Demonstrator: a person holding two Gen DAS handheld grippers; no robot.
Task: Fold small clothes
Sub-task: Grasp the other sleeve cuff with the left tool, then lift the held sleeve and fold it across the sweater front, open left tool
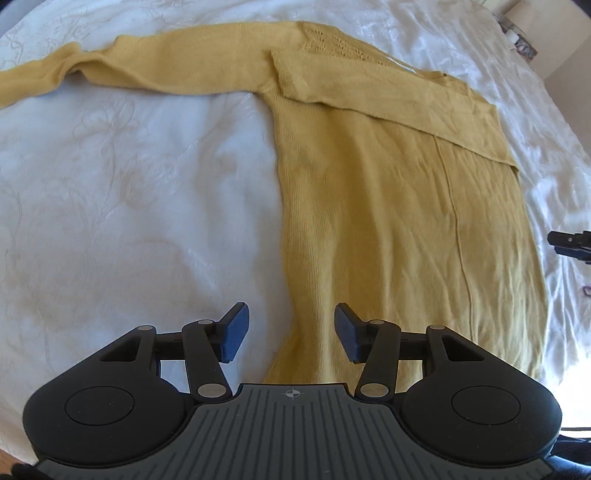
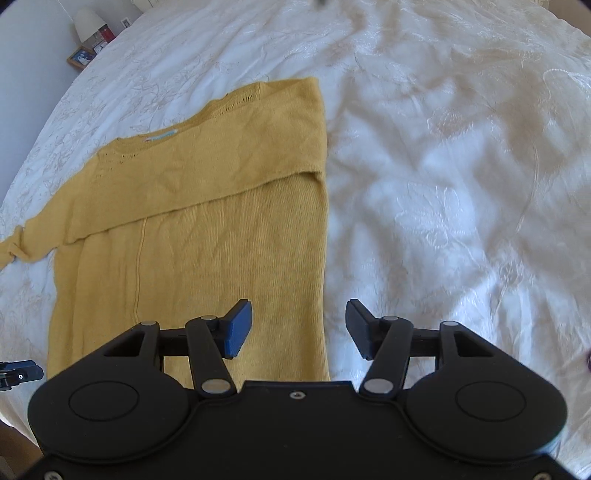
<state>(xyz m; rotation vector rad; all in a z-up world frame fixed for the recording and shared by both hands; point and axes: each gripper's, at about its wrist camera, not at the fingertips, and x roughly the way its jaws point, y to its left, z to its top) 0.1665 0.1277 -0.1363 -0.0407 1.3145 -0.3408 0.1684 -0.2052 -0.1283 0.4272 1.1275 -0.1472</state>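
Both my cams sit right behind the fingers and look down and forward over the bed (image 1: 129, 192). The left wrist view hangs close above the near left edge of the yellow sweater (image 1: 388, 221), facing up along it toward the outstretched sleeve. The right wrist view sits over the sweater's (image 2: 192, 240) near right edge, with mostly bare bedspread (image 2: 461, 203) on its right. They share the sweater body, and each catches the other gripper at its frame edge.

Home bedroom, white embroidered bedspread (image 2: 443, 184), bedside lamp (image 2: 85, 22), framed photo (image 2: 80, 57)
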